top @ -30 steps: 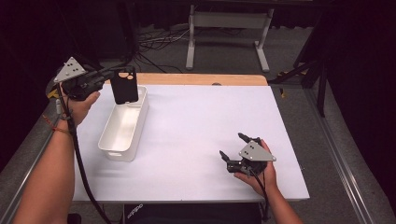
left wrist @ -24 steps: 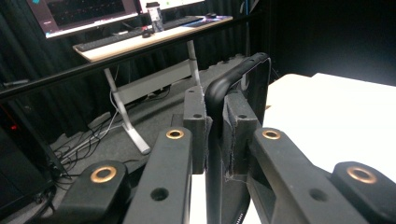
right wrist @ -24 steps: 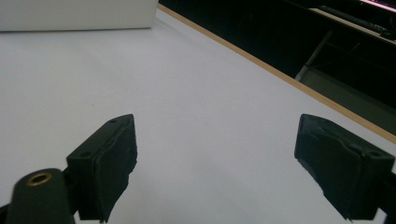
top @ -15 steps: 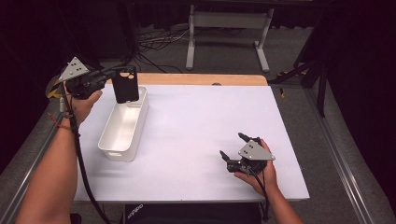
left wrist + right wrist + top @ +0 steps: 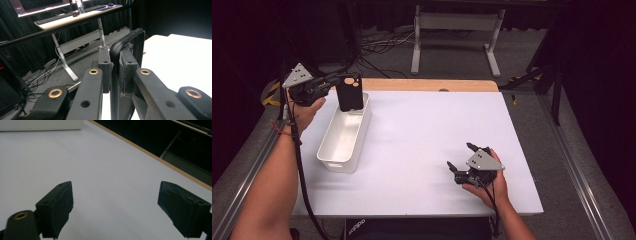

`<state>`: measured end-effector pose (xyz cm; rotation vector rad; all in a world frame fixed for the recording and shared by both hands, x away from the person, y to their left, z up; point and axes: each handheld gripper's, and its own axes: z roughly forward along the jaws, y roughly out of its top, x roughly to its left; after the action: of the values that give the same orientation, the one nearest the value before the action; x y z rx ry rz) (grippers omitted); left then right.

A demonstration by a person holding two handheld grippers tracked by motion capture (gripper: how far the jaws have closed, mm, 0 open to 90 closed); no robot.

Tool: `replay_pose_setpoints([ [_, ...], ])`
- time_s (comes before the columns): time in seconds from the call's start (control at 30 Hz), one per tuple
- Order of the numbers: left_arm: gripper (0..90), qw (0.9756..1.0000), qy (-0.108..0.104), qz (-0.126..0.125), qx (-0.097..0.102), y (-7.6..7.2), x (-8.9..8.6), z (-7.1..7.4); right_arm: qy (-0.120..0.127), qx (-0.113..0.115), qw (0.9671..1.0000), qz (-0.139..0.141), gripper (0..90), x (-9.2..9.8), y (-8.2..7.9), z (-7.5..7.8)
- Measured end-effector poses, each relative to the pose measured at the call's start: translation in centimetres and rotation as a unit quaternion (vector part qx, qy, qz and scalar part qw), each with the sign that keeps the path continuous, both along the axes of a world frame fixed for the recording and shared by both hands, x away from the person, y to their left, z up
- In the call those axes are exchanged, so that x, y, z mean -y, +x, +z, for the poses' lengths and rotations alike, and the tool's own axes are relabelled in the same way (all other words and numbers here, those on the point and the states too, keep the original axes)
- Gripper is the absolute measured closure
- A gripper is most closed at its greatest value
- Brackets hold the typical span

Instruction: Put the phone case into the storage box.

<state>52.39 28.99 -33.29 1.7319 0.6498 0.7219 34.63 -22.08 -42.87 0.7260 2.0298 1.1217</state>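
A black phone case [image 5: 349, 92] hangs upright over the far end of a white bin [image 5: 334, 162] at the table's left. My left gripper [image 5: 337, 82] comes in from the left and is shut on the case's edge. In the left gripper view its two pads [image 5: 104, 62] clamp the rim of the phone case [image 5: 127, 42]. My right gripper [image 5: 461, 156] rests in a hand near the table's front right, jaws wide apart. In the right gripper view the right gripper [image 5: 115, 202] has only bare white table [image 5: 100, 157] between its pads.
The white table [image 5: 427, 125] has a wooden strip along its far edge. Beyond it stand a desk frame [image 5: 454, 30] and floor cables. The bin's wall [image 5: 40, 125] appears at the top left of the right gripper view.
My left hand has carried the phone case a little to the right and down, closer over the bin's far end. The right gripper has stayed where it was.
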Motion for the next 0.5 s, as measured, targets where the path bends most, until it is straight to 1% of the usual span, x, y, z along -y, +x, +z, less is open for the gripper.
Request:
replay_pose_setpoints([
  [0.13, 82.2, 0.9999, -0.003, -0.01, -0.004, 0.7, 0.1, -0.6, -0.003, -0.002, 1.0, -0.001, 14.0, -0.1, 0.1, -0.1],
  [0.2, 82.2, 0.9999, -0.01, -0.011, -0.005, 1.3, 0.1, -1.2, -0.004, -0.005, 1.0, -0.002, 14.0, -0.2, 0.1, -0.2],
  [0.23, 82.2, 0.9999, -0.01, -0.011, -0.005, 1.3, 0.1, -1.2, -0.004, -0.005, 1.0, -0.002, 14.0, -0.2, 0.1, -0.2],
  [0.3, 82.1, 0.9997, -0.01, -0.018, -0.011, 1.7, 0.0, -1.7, -0.006, -0.009, 0.9999, -0.003, 14.0, -0.3, 0.2, -0.3],
  [0.33, 82.2, 0.9997, -0.01, -0.018, -0.011, 1.7, 0.0, -1.7, -0.006, -0.009, 0.9999, -0.003, 14.0, -0.3, 0.2, -0.3],
  [0.37, 82.2, 0.9997, -0.015, -0.018, -0.01, 1.9, 0.1, -2.1, -0.008, -0.009, 0.9999, -0.003, 14.0, -0.3, 0.2, -0.3],
  [0.43, 82.2, 0.9995, -0.019, -0.024, -0.012, 2.1, 0.1, -2.4, -0.007, -0.01, 0.9999, -0.005, 14.0, -0.4, 0.2, -0.3],
  [0.5, 82.2, 0.9993, -0.018, -0.026, -0.018, 2.4, 0.2, -3.0, -0.007, -0.011, 0.9999, -0.006, 14.0, -0.4, 0.2, -0.4],
])
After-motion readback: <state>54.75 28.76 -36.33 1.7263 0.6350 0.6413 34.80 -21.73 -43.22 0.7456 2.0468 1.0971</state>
